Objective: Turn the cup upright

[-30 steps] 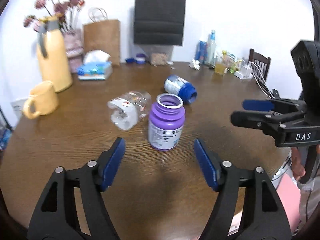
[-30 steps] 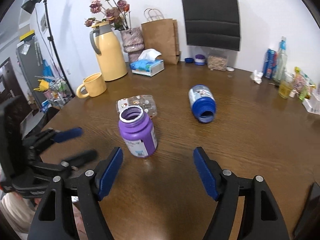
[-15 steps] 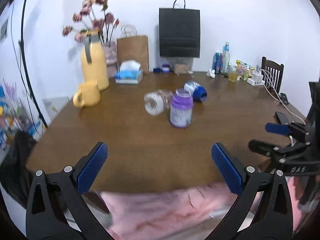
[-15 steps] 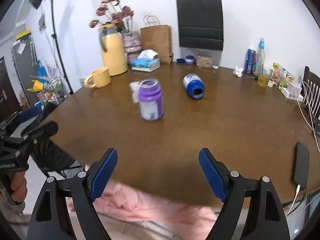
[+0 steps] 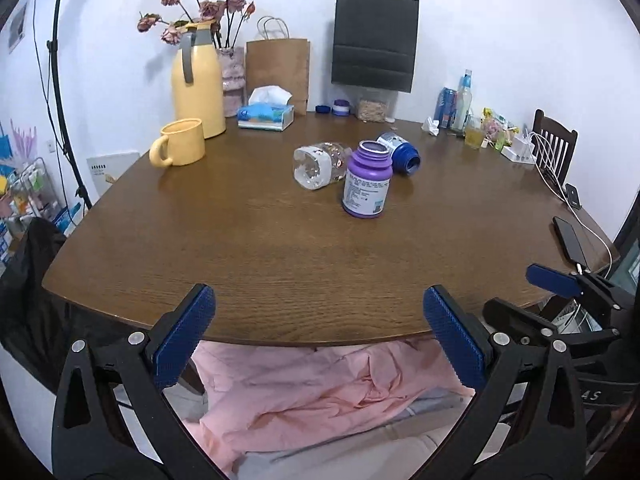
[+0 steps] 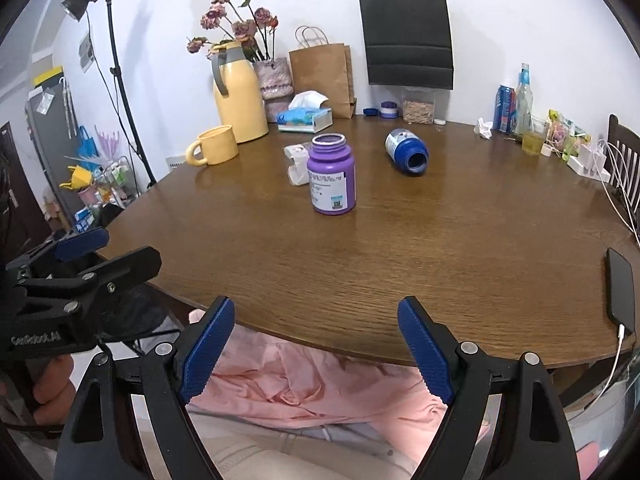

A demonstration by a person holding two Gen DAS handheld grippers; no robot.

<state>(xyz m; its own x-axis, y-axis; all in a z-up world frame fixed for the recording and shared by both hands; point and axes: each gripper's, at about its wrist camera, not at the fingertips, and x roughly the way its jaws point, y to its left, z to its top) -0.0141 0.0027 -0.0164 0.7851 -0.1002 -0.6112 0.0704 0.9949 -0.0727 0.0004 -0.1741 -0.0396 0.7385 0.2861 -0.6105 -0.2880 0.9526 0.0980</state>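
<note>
Both grippers, left [image 5: 318, 334] and right [image 6: 316, 346], spread empty, now farther back from the upright purple bottle [image 5: 366, 180], beyond the table [image 5: 280, 264] edge.

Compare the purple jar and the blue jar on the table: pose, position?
The purple jar stands upright, mouth up; the blue jar lies on its side, mouth toward the cameras. Purple sits nearer the grippers, just in front of the toppled clear bottle; blue lies farther back and to the right. Both are lidless, labelled, and untouched by either gripper.

White walls [image 5: 480, 20], brown wooden table [image 5: 280, 264], dark wooden chair [image 5: 554, 148], light stand [image 6: 116, 76] at left.
</note>
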